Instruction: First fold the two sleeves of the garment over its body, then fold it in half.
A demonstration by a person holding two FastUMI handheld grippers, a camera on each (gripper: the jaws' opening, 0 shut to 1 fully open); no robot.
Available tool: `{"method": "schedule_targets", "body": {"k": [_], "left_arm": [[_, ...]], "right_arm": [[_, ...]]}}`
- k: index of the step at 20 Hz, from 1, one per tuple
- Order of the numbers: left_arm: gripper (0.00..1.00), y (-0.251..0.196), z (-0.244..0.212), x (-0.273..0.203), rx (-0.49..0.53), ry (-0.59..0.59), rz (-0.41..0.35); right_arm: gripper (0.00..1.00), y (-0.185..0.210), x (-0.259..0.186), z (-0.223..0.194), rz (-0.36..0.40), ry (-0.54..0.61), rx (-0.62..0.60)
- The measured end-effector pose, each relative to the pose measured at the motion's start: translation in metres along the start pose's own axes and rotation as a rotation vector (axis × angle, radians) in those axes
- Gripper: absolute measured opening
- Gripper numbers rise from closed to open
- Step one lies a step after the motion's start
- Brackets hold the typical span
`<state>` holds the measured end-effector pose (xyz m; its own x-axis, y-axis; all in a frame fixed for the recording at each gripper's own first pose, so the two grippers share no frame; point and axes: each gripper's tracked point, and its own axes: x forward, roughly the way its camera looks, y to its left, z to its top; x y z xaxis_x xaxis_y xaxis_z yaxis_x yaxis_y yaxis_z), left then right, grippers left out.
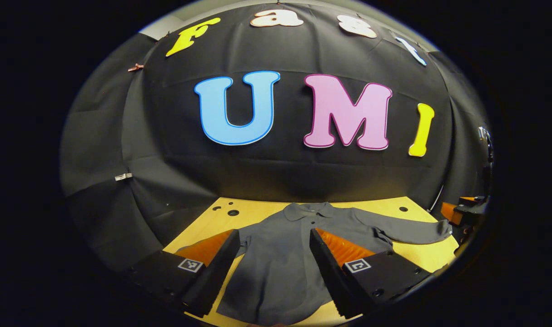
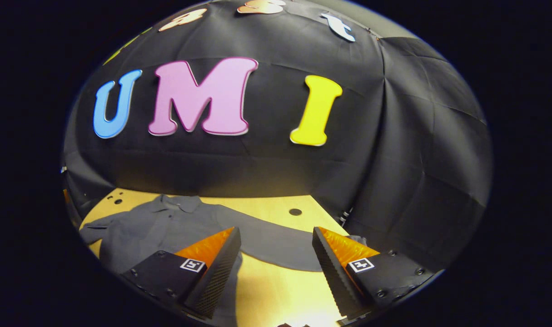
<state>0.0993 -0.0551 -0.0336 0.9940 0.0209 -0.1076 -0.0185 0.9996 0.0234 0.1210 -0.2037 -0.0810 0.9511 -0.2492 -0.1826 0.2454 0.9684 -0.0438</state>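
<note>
While both tongs [image 1: 274,254] [image 2: 276,254] hang released, the limp grey polo shirt [image 1: 280,254] invites pinching its outstretched sleeve [image 2: 276,243] cuff near the surface [image 2: 276,290] edge.

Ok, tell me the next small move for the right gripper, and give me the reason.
Probably lower the right gripper onto the outstretched sleeve and pinch it near the cuff. The grey shirt lies flat on the wooden table with that sleeve spread sideways, not yet folded, and the sleeve runs just ahead of the open fingers. The left gripper is open too, over the shirt's body.
</note>
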Motion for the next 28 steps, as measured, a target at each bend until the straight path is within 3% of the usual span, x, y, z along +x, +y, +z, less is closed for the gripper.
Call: {"method": "schedule_targets", "body": {"k": [14, 24, 28], "left_arm": [[0.97, -0.009, -0.046, 0.025, -0.002, 0.147, 0.129], [0.96, -0.024, -0.079, 0.018, -0.012, 0.242, 0.158], [0.96, -0.027, -0.084, 0.015, -0.002, 0.258, 0.163]], "right_arm": [[0.98, -0.137, 0.115, -0.086, -0.141, 0.275, -0.009], [0.98, -0.192, 0.153, -0.165, -0.202, 0.490, -0.008], [0.98, -0.207, 0.161, -0.180, -0.228, 0.535, 0.052]]}}
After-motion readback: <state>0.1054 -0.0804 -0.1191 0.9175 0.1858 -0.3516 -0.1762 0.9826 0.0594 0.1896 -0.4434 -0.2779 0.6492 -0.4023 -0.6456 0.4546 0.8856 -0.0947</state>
